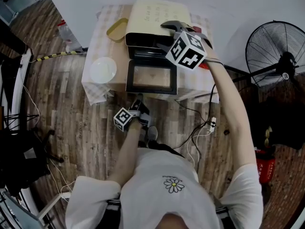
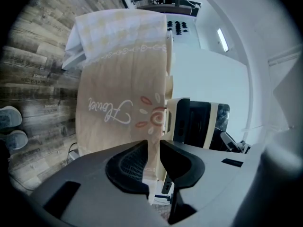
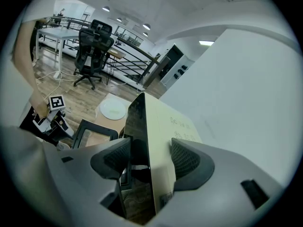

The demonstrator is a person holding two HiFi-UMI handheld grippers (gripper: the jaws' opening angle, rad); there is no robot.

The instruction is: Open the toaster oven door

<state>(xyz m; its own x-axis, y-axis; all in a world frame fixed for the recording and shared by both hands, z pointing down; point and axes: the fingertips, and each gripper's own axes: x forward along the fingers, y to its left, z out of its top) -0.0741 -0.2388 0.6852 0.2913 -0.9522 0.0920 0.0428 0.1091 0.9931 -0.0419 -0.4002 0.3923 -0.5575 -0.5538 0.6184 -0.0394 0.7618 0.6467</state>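
The cream toaster oven [image 1: 157,14] stands at the back of a cloth-covered table [image 1: 97,46]. Its glass door [image 1: 151,78] lies folded down flat toward me. My right gripper [image 1: 183,30] rests on the oven's top right front. In the right gripper view its jaws [image 3: 149,157] stand wide and open astride the oven's top front edge [image 3: 163,126]. My left gripper [image 1: 139,100] hangs just off the door's front edge, below the table. In the left gripper view its jaws [image 2: 154,157] are open by a narrow gap, holding nothing, facing the hanging tablecloth [image 2: 118,79] and the oven [image 2: 199,122].
A white plate [image 1: 103,69] sits on the table's left and a yellow dish [image 1: 116,29] lies beside the oven. A standing fan [image 1: 276,56] is at the right. Cables [image 1: 200,128] trail across the wooden floor. An office chair [image 3: 94,46] stands far off.
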